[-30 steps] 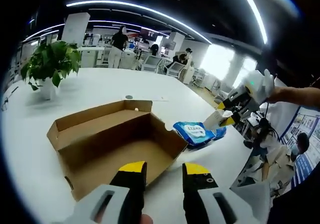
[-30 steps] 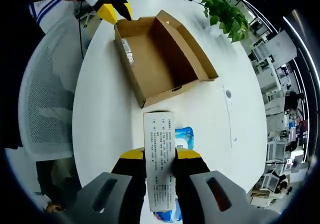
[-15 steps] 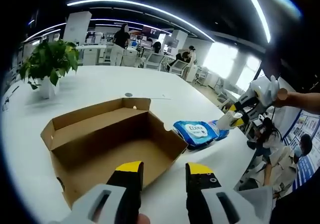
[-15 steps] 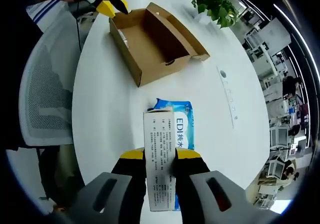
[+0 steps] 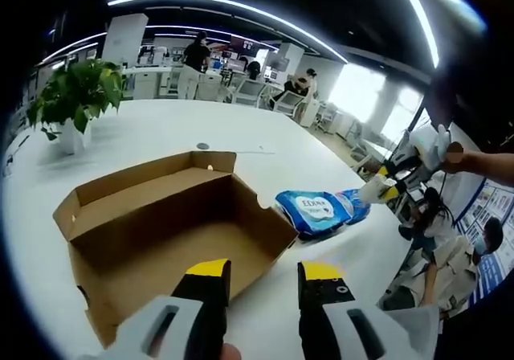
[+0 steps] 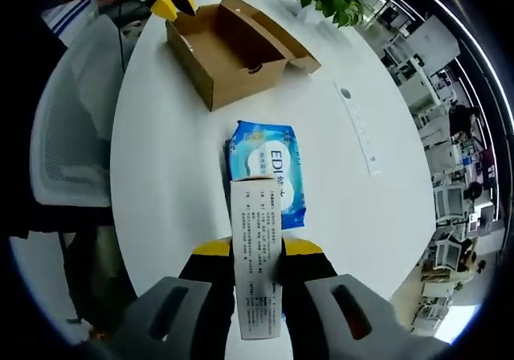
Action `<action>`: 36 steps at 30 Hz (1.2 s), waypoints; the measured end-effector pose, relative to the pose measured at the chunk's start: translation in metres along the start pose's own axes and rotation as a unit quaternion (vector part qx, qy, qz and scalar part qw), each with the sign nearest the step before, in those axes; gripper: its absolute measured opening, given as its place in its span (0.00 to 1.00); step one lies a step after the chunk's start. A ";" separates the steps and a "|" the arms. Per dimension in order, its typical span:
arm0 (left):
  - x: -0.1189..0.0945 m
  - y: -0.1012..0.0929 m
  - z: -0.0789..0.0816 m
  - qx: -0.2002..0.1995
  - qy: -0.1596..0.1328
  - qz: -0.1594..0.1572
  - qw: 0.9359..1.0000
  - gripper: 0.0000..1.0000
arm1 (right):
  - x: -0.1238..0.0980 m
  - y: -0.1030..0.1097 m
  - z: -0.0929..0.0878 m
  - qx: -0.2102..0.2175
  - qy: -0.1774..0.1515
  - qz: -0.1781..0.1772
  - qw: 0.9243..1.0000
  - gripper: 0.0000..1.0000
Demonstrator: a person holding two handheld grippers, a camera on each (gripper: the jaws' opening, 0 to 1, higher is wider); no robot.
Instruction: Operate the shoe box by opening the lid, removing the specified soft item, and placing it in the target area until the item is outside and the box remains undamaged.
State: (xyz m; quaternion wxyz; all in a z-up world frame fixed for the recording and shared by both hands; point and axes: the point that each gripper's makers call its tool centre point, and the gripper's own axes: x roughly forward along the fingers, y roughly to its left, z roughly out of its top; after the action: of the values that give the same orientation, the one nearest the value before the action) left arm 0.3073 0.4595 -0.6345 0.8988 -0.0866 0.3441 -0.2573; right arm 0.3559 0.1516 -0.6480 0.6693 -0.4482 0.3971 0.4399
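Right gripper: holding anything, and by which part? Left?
The right gripper is shut on a white printed label strip, gripped at its lower part; the blue wipes pack lies beyond on the table. The left gripper holds nothing, jaws open.

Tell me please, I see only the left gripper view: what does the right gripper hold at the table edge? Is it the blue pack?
Observer: In the right gripper view, the right gripper is shut on a white printed strip. The blue pack lies on the table beyond the jaws, apart from the cardboard box.
Operator: Is the strip joined to the pack?
Observer: I cannot tell; the strip's far end overlaps the pack.
Operator: Is anything near that table edge?
Observer: A white mesh chair stands beside the table.
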 end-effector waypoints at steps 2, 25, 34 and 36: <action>0.004 -0.002 0.000 0.000 0.002 -0.001 1.000 0.33 | 0.001 0.001 -0.009 0.003 0.004 0.001 1.000 0.18; 0.034 -0.017 0.007 -0.017 0.005 0.002 1.000 0.33 | -0.010 -0.011 -0.097 0.054 0.027 0.000 0.998 0.18; 0.032 -0.017 0.005 -0.028 0.001 0.013 1.000 0.33 | -0.007 -0.024 -0.100 0.040 0.030 0.003 0.999 0.18; 0.030 -0.014 0.004 -0.032 -0.001 0.017 0.999 0.33 | -0.006 -0.030 -0.101 0.037 0.030 0.003 0.999 0.18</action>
State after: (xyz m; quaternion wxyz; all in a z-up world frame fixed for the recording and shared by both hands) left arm 0.3233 0.4314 -0.6435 0.9002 -0.1098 0.3530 -0.2303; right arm 0.3690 0.0482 -0.6634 0.6720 -0.4349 0.4345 0.4130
